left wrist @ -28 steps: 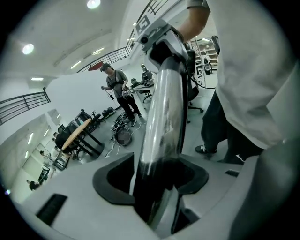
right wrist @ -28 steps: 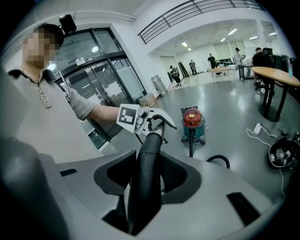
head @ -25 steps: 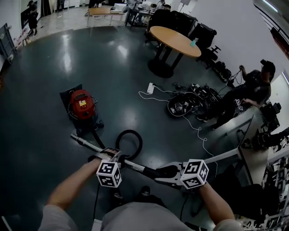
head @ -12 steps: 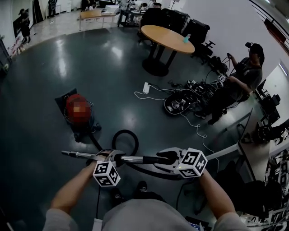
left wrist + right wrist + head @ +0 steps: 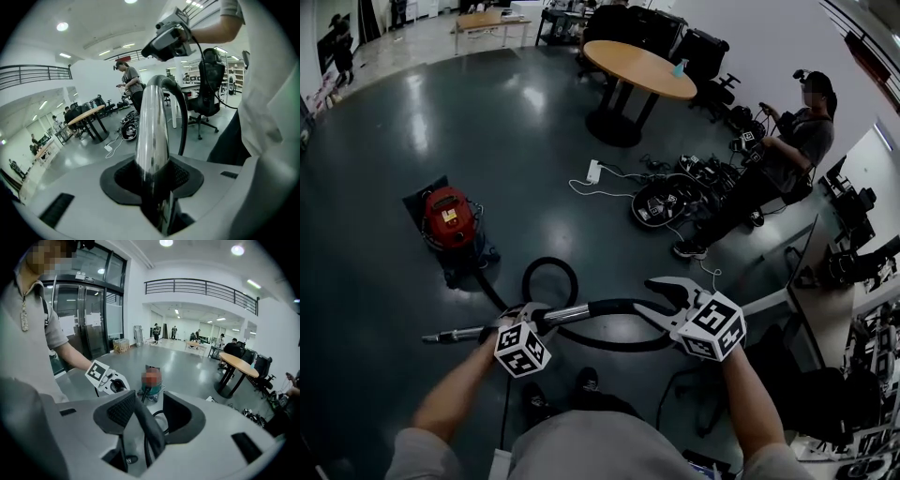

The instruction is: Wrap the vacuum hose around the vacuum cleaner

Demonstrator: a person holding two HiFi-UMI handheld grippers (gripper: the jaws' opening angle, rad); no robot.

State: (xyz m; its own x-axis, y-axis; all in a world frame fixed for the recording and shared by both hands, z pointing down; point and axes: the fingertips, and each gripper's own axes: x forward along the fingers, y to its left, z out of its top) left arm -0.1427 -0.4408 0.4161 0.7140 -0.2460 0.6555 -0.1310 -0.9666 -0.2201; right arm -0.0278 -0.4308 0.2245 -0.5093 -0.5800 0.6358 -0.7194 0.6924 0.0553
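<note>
Pads of left tool clamp wand, unseen overhead.

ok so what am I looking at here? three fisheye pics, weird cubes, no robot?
No robot: a person holds a two-jaw gripper in each hand, and the marker cubes are part of them. One picture comes from a camera on the person's head, looking down. The other two come from cameras riding on the grippers, looking along their jaws. On the floor stand a red vacuum and a loop of its black hose. A round table, cables and a bystander are beyond. The left gripper has just been closing its jaws and clamps the chrome wand. The hose runs between the right gripper's open jaws, by one pad, with a gap to the other.
</note>
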